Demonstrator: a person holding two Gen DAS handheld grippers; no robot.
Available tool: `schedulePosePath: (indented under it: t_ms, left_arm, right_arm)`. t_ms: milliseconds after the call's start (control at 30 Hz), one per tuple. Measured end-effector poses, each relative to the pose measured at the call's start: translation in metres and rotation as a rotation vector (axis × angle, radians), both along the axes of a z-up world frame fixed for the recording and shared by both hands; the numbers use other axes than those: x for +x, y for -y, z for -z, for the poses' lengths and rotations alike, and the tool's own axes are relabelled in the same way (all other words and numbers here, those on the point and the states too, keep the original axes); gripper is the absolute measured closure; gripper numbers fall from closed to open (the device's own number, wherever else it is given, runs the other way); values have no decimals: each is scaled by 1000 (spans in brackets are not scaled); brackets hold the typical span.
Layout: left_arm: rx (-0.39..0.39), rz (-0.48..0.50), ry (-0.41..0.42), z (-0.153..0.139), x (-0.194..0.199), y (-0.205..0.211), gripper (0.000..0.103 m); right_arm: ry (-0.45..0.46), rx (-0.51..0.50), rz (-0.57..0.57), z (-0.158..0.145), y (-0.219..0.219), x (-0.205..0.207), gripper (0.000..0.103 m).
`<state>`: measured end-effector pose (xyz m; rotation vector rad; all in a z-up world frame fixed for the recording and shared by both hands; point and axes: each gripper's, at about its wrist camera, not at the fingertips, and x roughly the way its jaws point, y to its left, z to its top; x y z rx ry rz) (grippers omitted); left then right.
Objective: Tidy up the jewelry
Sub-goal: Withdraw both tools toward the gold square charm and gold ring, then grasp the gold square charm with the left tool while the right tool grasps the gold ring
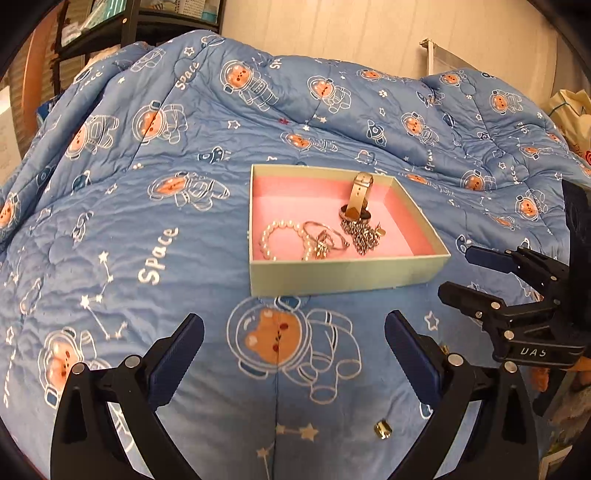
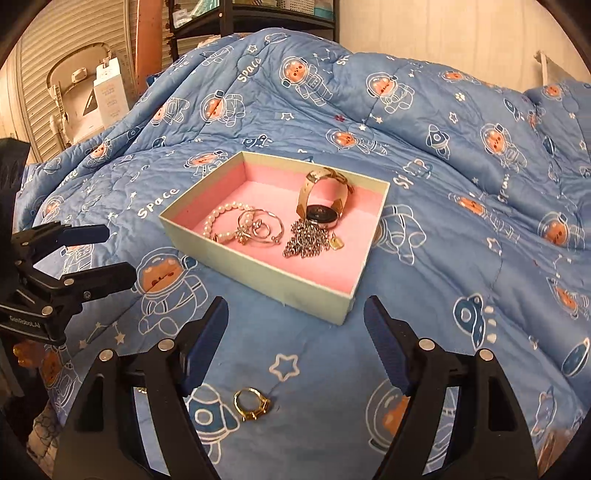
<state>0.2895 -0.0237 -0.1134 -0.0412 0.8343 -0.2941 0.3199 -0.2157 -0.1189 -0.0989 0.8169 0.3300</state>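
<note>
A pale green box (image 1: pixel 347 275) (image 2: pixel 258 269) with a pink lining sits on the blue quilt. In it lie a pearl bracelet (image 1: pixel 275 236) (image 2: pixel 221 218), silver bangles (image 1: pixel 325 238) (image 2: pixel 264 229), a silver chain (image 1: pixel 360 234) (image 2: pixel 306 238) and a watch (image 1: pixel 356 206) (image 2: pixel 323 210). A gold ring (image 2: pixel 252 404) lies on the quilt between the right gripper's fingers, near its base; it also shows small in the left wrist view (image 1: pixel 382 430). My left gripper (image 1: pixel 293 339) (image 2: pixel 116 254) is open and empty. My right gripper (image 2: pixel 295 321) (image 1: pixel 458 271) is open and empty.
The blue astronaut-print quilt (image 1: pixel 147 221) (image 2: pixel 461 258) covers the whole bed and bunches up behind the box. A black shelf (image 1: pixel 122 22) and a folded white chair (image 2: pixel 81 92) stand beyond the bed. A cream bag (image 1: pixel 569 110) sits at the right.
</note>
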Motion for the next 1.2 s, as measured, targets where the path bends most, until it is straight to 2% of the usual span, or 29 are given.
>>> schedulePosePath:
  t_ms: [100, 267, 333, 467, 567, 667, 933, 1100, 1200]
  left_arm:
    - [-7, -8, -14, 9, -16, -4, 7]
    - [33, 0, 8, 15, -45, -7, 7]
    - [28, -3, 11, 17, -55, -8, 7]
    - [5, -2, 0, 22, -70, -9, 7]
    - [22, 11, 14, 22, -78, -2, 9]
    - [63, 68, 33, 20, -84, 12, 16]
    - [99, 123, 5, 31, -87, 33, 36]
    - [106, 139, -13, 36, -86, 39, 40]
    - [96, 156, -44, 41, -80, 43, 50]
  right_arm:
    - [-22, 21, 25, 9, 5, -15, 27]
    - [-45, 19, 0, 25, 2, -36, 30]
    - [-60, 19, -15, 31, -1, -41, 42]
    - [-80, 15, -23, 43, -6, -48, 48]
    - [-96, 7, -28, 52, -11, -49, 55]
    - [-100, 17, -5, 57, -11, -49, 56]
    - [-82, 31, 5, 57, -11, -55, 76]
    - [-71, 49, 17, 57, -8, -59, 79]
    - [-66, 52, 20, 56, -7, -61, 79]
